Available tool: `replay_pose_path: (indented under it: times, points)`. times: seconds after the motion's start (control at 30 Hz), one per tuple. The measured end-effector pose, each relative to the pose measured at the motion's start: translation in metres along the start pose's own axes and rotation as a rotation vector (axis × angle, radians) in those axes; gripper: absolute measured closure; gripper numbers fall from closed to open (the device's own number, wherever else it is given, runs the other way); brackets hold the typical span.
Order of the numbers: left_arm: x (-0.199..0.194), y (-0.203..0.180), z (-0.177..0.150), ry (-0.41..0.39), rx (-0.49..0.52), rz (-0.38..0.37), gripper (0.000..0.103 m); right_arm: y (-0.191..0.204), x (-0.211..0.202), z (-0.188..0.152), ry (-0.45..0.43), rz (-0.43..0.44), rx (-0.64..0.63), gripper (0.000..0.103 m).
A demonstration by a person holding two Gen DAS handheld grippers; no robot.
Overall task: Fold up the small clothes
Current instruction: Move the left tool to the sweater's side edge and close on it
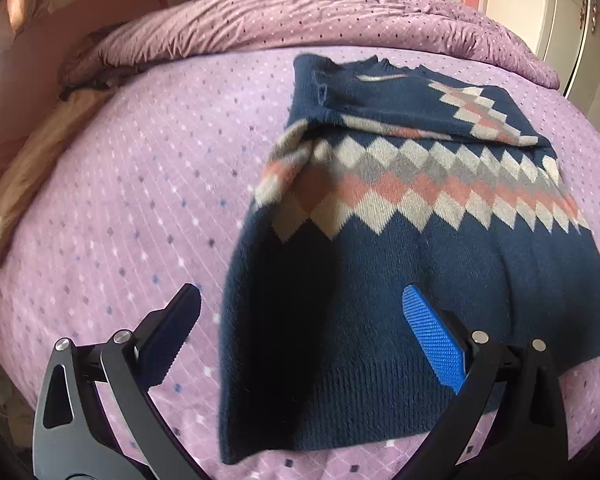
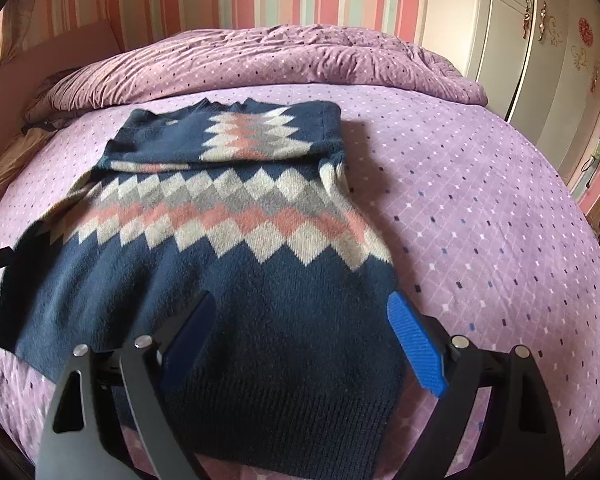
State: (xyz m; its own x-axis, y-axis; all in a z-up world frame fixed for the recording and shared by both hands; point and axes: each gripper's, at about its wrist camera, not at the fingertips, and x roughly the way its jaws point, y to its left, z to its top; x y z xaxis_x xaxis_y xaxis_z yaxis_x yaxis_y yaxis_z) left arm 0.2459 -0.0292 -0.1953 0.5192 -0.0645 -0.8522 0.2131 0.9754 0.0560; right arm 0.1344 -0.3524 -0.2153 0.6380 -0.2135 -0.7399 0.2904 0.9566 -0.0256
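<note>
Nearest us, our left tool (image 1: pixel 300 336) is spread wide with nothing in it, poised over the near left hem corner of the navy knitted sweater with its pink, grey and cream diamond band (image 1: pixel 400 272). Our right tool (image 2: pixel 304 340) is likewise released, above the sweater's near right hem. The sweater lies flat on the bed's lilac diamond-print sheet (image 2: pixel 480 208), sleeves folded across its chest. Beyond its collar is a rumpled purple duvet (image 2: pixel 300 60).

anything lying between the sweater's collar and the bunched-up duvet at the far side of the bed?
Nothing. The right wrist view shows only bare dotted sheet between the sweater collar and the duvet; the left wrist view shows the same.
</note>
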Motion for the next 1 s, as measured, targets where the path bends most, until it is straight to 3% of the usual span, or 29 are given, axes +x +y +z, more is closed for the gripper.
replay_pose_path:
  times: [0.2,0.43,0.7,0.83,0.87,0.93,1.0]
  points:
    - [0.007,0.011,-0.029,0.031,-0.022,-0.015,0.003,-0.004,-0.001,-0.017,0.027,-0.010,-0.002,0.015]
    - [0.008,0.031,-0.058,0.063,-0.095,-0.155,0.003,0.000,-0.009,-0.023,0.030,-0.015,-0.027,0.015]
    - [0.014,0.038,-0.086,0.086,-0.073,-0.144,0.003,0.008,-0.007,-0.030,0.056,0.004,-0.027,0.015]
    - [0.019,0.042,-0.095,0.098,-0.095,-0.183,0.004,0.013,-0.005,-0.034,0.069,0.004,-0.052,0.015]
    - [0.020,0.043,-0.095,0.102,-0.110,-0.209,0.005,0.014,-0.005,-0.034,0.072,0.003,-0.058,0.015]
    - [0.021,0.043,-0.095,0.108,-0.132,-0.247,0.018,0.016,-0.004,-0.035,0.077,0.002,-0.066,0.015]
    - [0.023,0.044,-0.095,0.109,-0.152,-0.259,0.020,0.016,-0.003,-0.035,0.078,0.002,-0.063,0.015]
